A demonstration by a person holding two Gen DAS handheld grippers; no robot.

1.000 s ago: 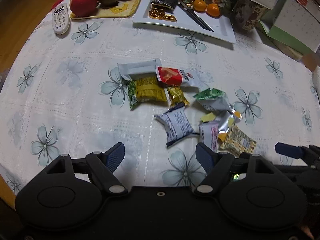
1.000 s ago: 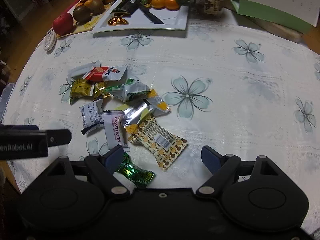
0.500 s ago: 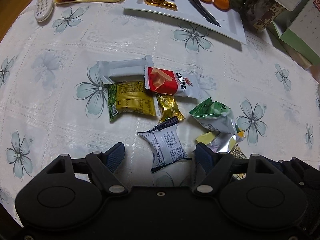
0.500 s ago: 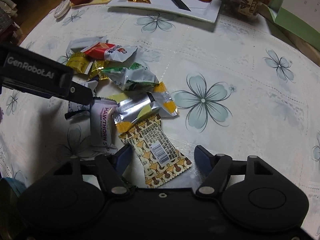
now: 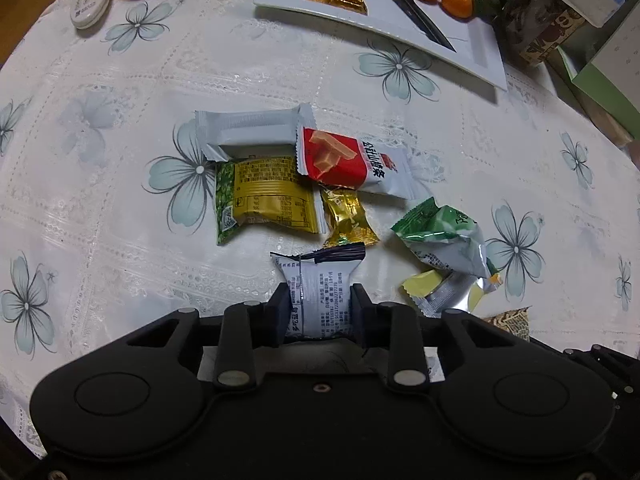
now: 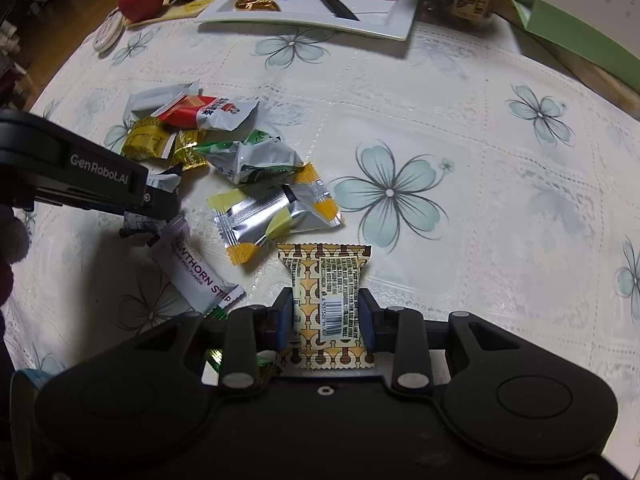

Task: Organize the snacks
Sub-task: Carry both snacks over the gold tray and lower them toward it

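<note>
Left gripper (image 5: 320, 306) just closed, pads pinching a crinkly white foil sachet (image 5: 320, 288) on the flowered lace cloth (image 5: 100, 208); right gripper (image 6: 326, 316) just closed likewise, clamped on a flat tan patterned pack (image 6: 326, 292) with serrated ends, beside glossy silver wrappers (image 6: 272, 216).

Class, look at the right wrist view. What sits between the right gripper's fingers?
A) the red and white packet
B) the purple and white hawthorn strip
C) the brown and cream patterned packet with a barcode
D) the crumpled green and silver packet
C: the right gripper has its pads pressed on both sides of the brown and cream patterned packet, whose barcode faces up, while the other snacks lie apart on the tablecloth.
</note>
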